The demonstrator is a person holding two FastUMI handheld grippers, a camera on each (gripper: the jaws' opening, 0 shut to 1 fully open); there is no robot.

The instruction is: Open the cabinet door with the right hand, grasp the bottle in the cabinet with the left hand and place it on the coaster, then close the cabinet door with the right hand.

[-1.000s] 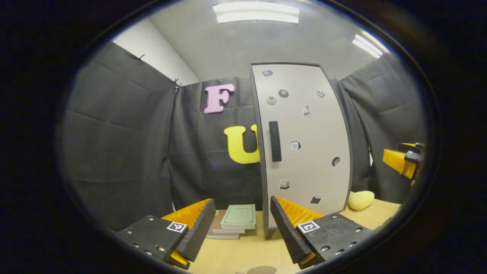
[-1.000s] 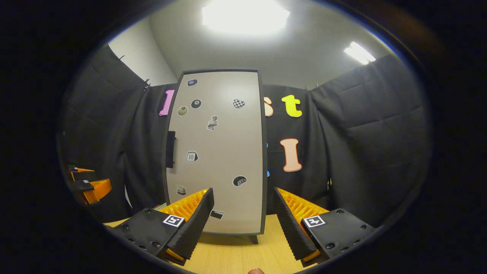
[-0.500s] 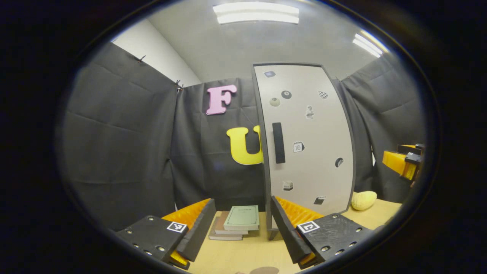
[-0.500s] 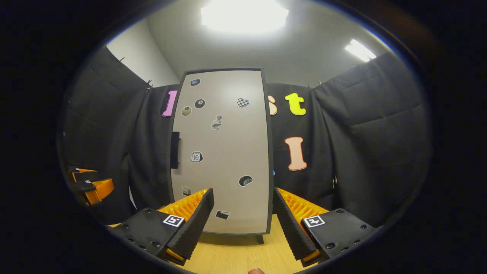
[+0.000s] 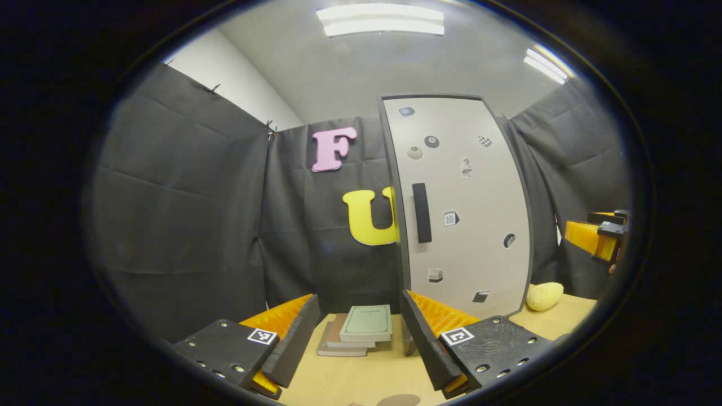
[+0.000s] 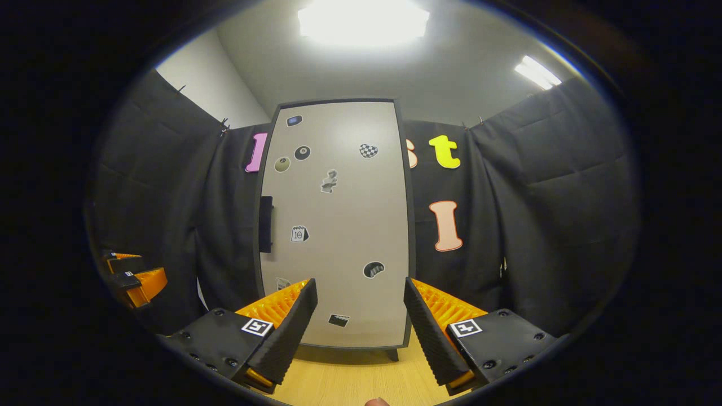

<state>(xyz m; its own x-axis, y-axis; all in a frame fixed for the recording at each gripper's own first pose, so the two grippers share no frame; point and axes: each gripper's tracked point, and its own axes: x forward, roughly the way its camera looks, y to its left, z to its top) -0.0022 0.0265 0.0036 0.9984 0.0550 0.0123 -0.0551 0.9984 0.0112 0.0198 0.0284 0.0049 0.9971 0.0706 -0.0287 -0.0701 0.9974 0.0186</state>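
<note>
Cabinet door (image 6: 338,225) is shut, so we judge the task barely begun: nothing opened, nothing moved. We see the dark handle (image 5: 421,212) running upright near the door's left edge, untouched. Right gripper (image 6: 360,324) faces the door head-on, jaws apart and empty, well short of the handle (image 6: 266,223), which sits off to its left. Left gripper (image 5: 359,338) hangs over the surface (image 5: 361,378) with jaws open too, holding nothing. The bottle is presumably behind the door; we cannot see it. A round brown shape at the bottom edge of the left gripper view may be the coaster (image 5: 397,400), but too little shows to be sure. All steps are left: open, grasp, place, close. Around: a stack of books (image 5: 361,332) lies on the surface just left of the cabinet's foot, a pale yellow lumpy object (image 5: 544,296) sits to its right. We judge the books may crowd the left gripper's reach toward the cabinet.
</note>
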